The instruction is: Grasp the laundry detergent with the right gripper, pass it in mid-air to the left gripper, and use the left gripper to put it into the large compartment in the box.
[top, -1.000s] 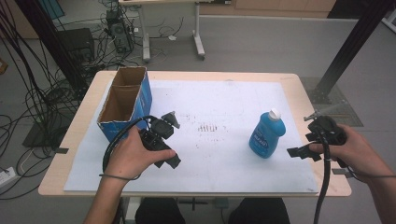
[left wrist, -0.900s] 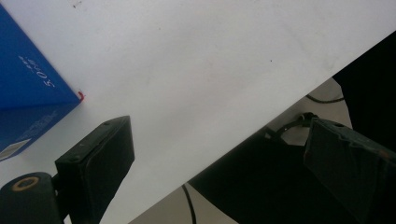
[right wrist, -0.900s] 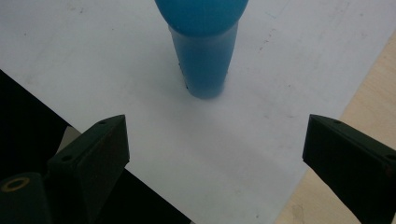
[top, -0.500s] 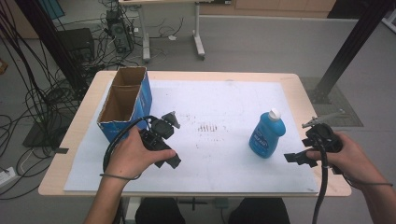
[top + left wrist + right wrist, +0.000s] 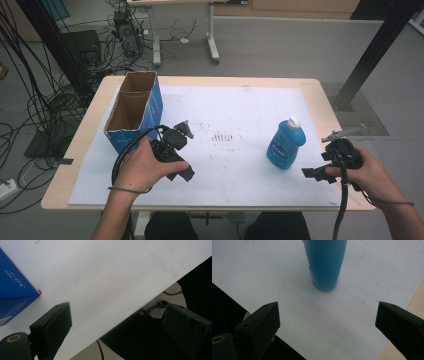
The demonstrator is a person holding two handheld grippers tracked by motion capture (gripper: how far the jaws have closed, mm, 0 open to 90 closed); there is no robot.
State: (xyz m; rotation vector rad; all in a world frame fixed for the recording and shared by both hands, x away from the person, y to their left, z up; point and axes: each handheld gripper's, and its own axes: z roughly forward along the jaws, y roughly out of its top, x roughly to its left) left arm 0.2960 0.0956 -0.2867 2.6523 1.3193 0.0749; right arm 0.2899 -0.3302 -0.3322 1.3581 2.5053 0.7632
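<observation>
My right claw point(image 5: 320, 161) sits low at the near right edge of the table point(image 5: 320, 95), jaws spread wide and holding nothing; in the right gripper view the two black jaws stand far apart with bare white sheet point(image 5: 287, 277) between them, and the blue bottle point(image 5: 325, 262) stands straight ahead, beyond the jaw tips, not touching either one; from the high view the bottle point(image 5: 285, 144) is upright on the sheet point(image 5: 230, 165), white cap on top, just left of my right claw and a little farther out; my right hand point(image 5: 367, 172) grips the handle with the cable trailing down toward me; over on the left, my left claw point(image 5: 184, 150) rests on the sheet under my left hand point(image 5: 142, 167), jaws also wide apart and empty; the left gripper view looks across the sheet's near edge, with a blue corner of the box point(image 5: 15, 292) just beside the left jaw; farther out, the box point(image 5: 132, 112) stands open-topped at the left side of the table, close behind my left claw, well apart from the bottle.
</observation>
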